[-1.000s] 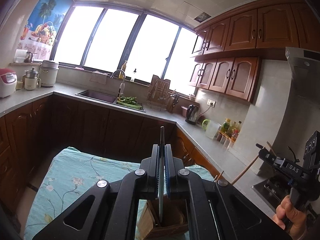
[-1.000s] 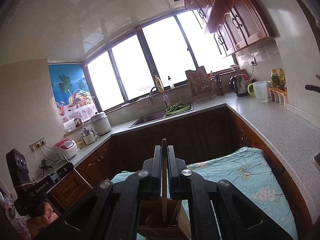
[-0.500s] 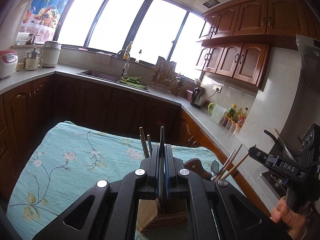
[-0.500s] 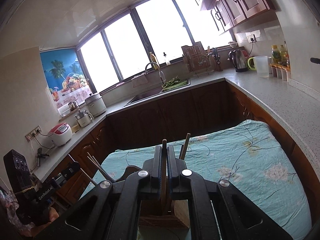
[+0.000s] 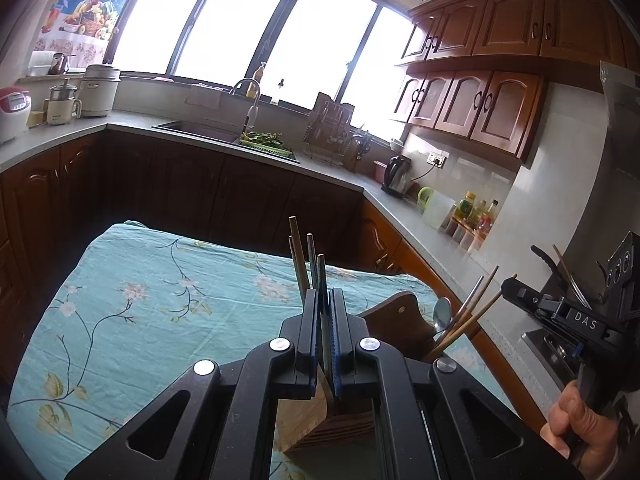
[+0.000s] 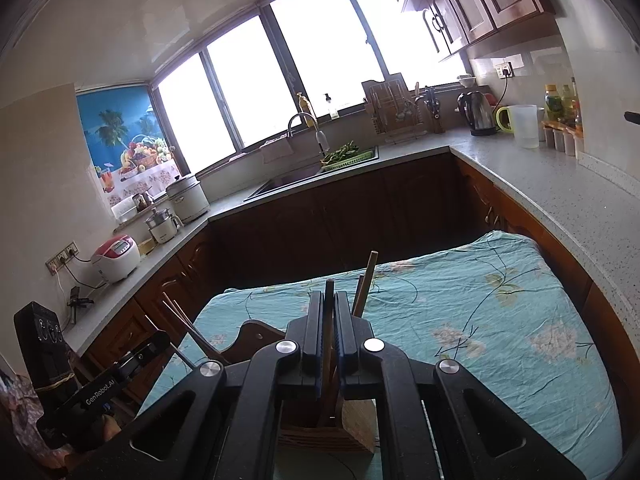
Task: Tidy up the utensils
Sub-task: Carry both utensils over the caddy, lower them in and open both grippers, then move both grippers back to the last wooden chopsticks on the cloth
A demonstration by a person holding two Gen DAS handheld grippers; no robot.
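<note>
A kitchen with dark wood cabinets and a wide window surrounds a table under a teal floral cloth [image 5: 132,312]. At the table's near edge stands a wooden holder [image 5: 308,420], directly below both grippers.

The left gripper [image 5: 326,320] is clenched on one thin chopstick [image 5: 321,276] that rises past its tips toward 12 o'clock. Just beside it, at 11 o'clock, three more sticks [image 5: 298,256] stand upright, their lower ends hidden behind the jaws. The right gripper [image 6: 329,320] likewise pinches a single stick [image 6: 329,292], its lower end reaching down into the holder [image 6: 352,420]; at 1 o'clock two wooden sticks [image 6: 368,284] lean out of the same holder.

In the left view, at 3 o'clock of the gripper, a darker container [image 5: 400,316] holds a spoon [image 5: 440,312] and more chopsticks [image 5: 476,308] that fan toward 2 o'clock.

A chopstick should handle as light, stiff and slender, and probably smooth, so it can swivel or slide in a pinch. Gripping near the upper third, flat across the pads, likely keeps it vertical and leaves the lower end free to find its slot. Little force seems needed.
</note>
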